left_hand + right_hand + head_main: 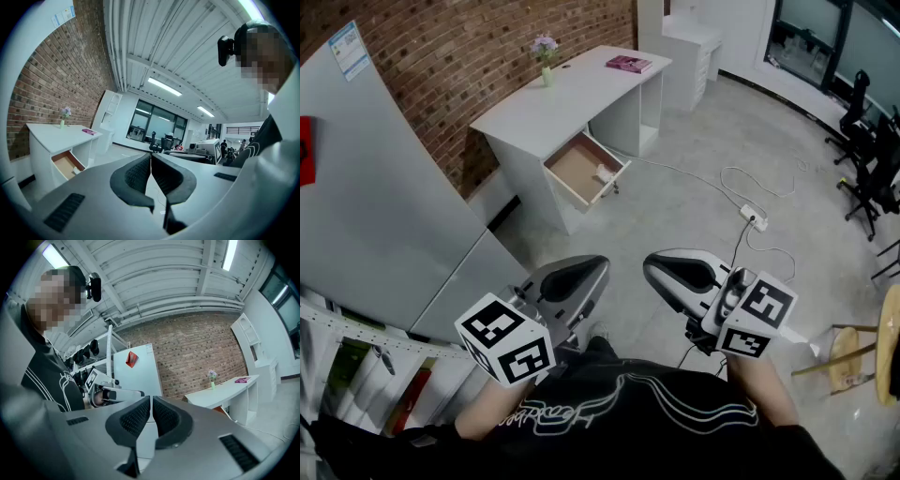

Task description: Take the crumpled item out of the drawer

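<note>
White desk (572, 89) against the brick wall, its drawer (581, 167) standing pulled out, and the crumpled item (603, 173) shows as a small pale lump on the brown drawer floor, close to the front panel. Both tools are held in at the person's body, well apart from that drawer. The left gripper (151, 163) has its pads pressed together on nothing, and so does the right gripper (151, 403). The step in hand, then, looks like the approach, and the reach has not begun. To do it well, walk in square to the open front and mind the cable and power strip (754, 217) on the floor to the right (an easy thing to snag with a foot). Spread the jaws of the chosen gripper before it goes over the drawer's edge, come down from above, and close on a raised fold of the lump, not on its flat base. Crumpled stuff probably gives under the pads, so pinch firmly, then lift straight up clear of the drawer walls.
</note>
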Demonstrator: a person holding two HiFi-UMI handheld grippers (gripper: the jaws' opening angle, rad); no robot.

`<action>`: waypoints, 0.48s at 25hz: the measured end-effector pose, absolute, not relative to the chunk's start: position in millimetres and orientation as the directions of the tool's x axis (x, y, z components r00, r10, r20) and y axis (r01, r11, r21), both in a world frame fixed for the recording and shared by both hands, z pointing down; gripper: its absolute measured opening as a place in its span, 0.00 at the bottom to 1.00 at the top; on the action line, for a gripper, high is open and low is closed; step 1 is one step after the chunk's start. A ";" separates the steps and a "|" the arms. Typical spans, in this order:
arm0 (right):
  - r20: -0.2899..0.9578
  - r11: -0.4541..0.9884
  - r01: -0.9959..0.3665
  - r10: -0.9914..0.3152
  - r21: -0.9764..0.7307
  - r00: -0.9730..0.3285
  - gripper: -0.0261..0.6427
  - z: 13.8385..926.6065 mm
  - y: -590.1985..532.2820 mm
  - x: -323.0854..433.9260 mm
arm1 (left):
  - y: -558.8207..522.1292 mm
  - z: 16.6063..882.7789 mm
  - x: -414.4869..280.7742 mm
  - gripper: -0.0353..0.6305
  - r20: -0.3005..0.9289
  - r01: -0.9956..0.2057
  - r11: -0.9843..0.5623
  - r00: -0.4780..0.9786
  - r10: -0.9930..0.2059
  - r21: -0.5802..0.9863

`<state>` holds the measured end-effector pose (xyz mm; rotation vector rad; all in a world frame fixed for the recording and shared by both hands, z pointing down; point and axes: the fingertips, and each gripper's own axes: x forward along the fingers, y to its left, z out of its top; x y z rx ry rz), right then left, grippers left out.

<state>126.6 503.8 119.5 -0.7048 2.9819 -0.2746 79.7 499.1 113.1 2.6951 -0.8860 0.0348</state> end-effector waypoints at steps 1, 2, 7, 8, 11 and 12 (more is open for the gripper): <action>-0.024 0.879 -0.439 -0.450 -0.185 -0.893 0.11 119.6 504.3 127.2 | 499.6 113.5 80.0 0.09 0.116 -0.583 -0.765 0.809 -0.576 0.275; -0.025 0.879 -0.439 -0.451 -0.183 -0.892 0.12 119.9 504.6 127.7 | 500.1 114.0 80.1 0.09 0.115 -0.583 -0.765 0.809 -0.576 0.272; -0.011 0.876 -0.443 -0.453 -0.192 -0.891 0.12 129.6 495.7 124.6 | 492.1 123.7 75.2 0.09 0.121 -0.591 -0.756 0.803 -0.583 0.281; 0.002 0.875 -0.446 -0.454 -0.186 -0.891 0.11 132.7 491.7 122.9 | 487.9 127.0 74.3 0.09 0.126 -0.591 -0.753 0.803 -0.583 0.288; 0.053 0.876 -0.463 -0.461 -0.137 -0.886 0.12 144.8 478.4 117.5 | 471.9 138.3 72.3 0.09 0.135 -0.590 -0.746 0.803 -0.580 0.308; 0.064 0.875 -0.466 -0.462 -0.131 -0.885 0.12 149.7 472.4 116.0 | 465.1 142.2 71.1 0.09 0.137 -0.591 -0.744 0.803 -0.580 0.313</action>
